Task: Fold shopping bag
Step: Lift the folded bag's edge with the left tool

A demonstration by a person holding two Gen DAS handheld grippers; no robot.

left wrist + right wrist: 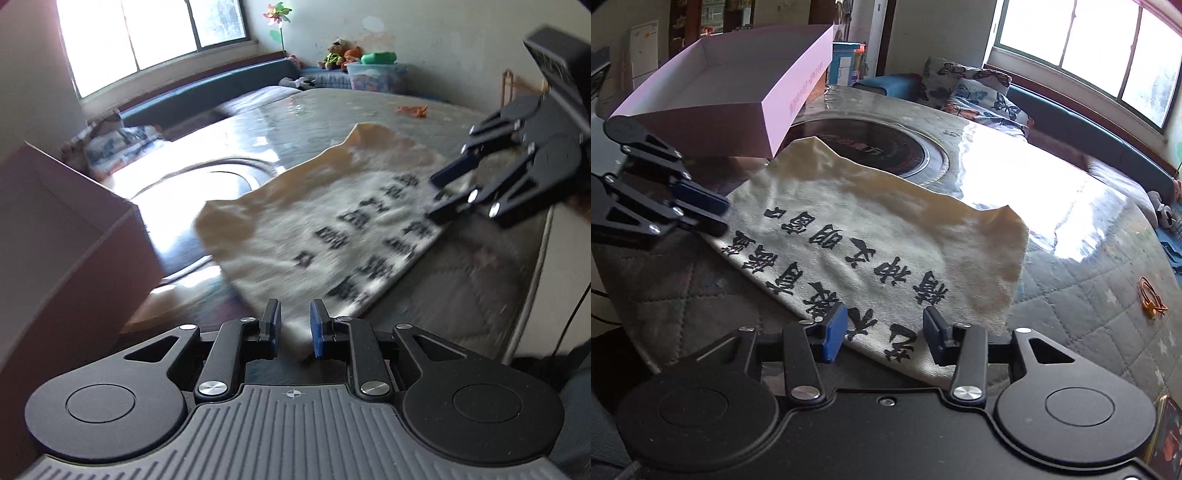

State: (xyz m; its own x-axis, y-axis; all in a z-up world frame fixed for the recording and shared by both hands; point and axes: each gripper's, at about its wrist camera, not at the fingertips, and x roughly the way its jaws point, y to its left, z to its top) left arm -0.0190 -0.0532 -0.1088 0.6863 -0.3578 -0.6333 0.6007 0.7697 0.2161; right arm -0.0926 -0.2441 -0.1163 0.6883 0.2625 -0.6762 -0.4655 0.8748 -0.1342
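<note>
A beige canvas shopping bag (pixel 332 221) (pixel 886 229) printed with black characters lies spread flat on the table, its far corners curling up. My left gripper (pixel 295 326) is at the bag's near corner, with its blue pads a little apart. Cloth lies in the gap and the pads do not press on it. From the right wrist view, the left gripper (pixel 720 216) sits at the bag's left edge. My right gripper (pixel 884 336) stands open over the bag's near edge, and the cloth lies under the gap. In the left wrist view, the right gripper (pixel 434 197) is over the bag's right edge.
A pink open box (pixel 738 92) (pixel 55 240) stands just beyond the bag. A round black cooktop (pixel 879 147) is set into the table (pixel 1089 295), which has a quilted cover. An orange loop (pixel 1152 295) lies at the right. Butterfly pillows (pixel 982 96) rest on the window bench.
</note>
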